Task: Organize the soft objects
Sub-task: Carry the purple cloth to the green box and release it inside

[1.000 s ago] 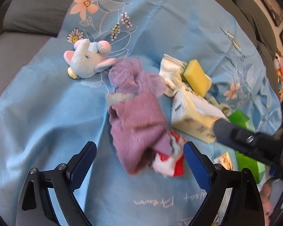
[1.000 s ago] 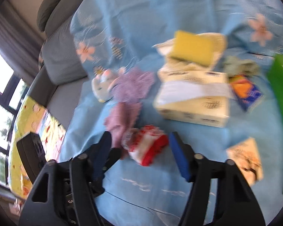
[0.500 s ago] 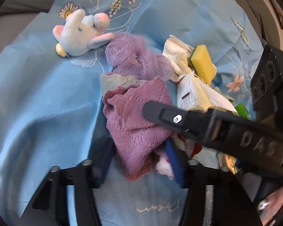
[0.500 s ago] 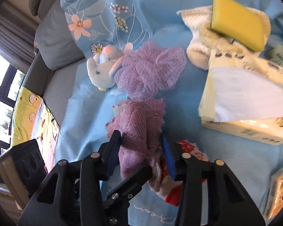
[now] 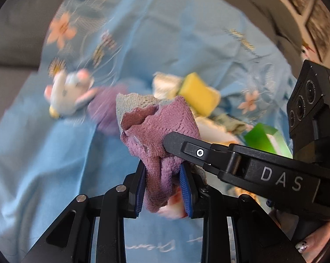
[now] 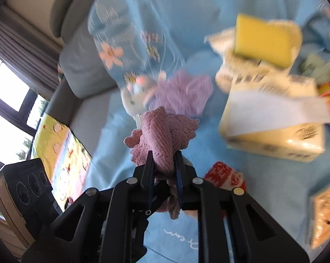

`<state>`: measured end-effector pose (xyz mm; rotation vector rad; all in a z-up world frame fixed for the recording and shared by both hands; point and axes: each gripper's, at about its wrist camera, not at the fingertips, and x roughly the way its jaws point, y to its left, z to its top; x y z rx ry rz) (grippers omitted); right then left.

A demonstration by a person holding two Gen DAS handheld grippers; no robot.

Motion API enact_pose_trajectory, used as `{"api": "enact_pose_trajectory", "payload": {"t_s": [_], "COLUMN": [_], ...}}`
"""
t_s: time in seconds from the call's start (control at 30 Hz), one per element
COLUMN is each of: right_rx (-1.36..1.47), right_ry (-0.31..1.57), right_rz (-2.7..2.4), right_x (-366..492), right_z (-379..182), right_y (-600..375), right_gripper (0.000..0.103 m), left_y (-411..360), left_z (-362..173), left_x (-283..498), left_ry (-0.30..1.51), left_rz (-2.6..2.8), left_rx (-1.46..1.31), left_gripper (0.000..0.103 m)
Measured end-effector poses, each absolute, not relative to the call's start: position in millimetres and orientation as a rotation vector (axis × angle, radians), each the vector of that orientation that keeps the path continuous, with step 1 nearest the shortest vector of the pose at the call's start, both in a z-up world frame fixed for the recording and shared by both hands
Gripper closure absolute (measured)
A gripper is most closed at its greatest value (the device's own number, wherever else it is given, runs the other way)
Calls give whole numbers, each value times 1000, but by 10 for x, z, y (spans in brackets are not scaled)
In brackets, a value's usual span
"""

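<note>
While both tools met over the blue floral sheet (image 5: 33,164), the left gripper (image 5: 162,188) was pinched on the lower fold of the mauve knitted cloth (image 5: 162,131), its 2 blue pads (image 5: 183,188) pressed into the fabric. The right gripper (image 6: 163,171) was likewise clamped on the same cloth (image 6: 162,135), its black finger crossing the left view from the right. The cloth bunched upward between them, raised off the sheet. Behind it, farther off, lay a purple mesh puff (image 6: 182,92) and, just left of that, a small plush elephant (image 5: 66,92). To the right sat a tissue box (image 6: 272,127), with a yellow sponge (image 6: 263,39) resting on a cream cloth (image 6: 226,72) beyond it. A red-and-white knitted item (image 6: 226,175) lay on the sheet near the right gripper. The background was blurred.
</note>
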<state>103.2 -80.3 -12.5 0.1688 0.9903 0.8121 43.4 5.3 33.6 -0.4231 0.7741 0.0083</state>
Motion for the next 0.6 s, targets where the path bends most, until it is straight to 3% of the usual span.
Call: {"api": "enact_pose_trajectory", "payload": {"t_s": [0.37,0.6], "right_rx": [307,379], "right_ry": [713,645], "right_rz": [710,581], "right_x": [924,965], "right_z": [624,747], "right_y": [-1774,-2397], "right_gripper": [87,86], "left_y": [-736,-1446], "left_z": [1012,1165], "left_x": [695,914], "left_ry": [646,650], "left_rz": [-157,-282], "left_rx": [-268,-203], "left_gripper": [73,73]}}
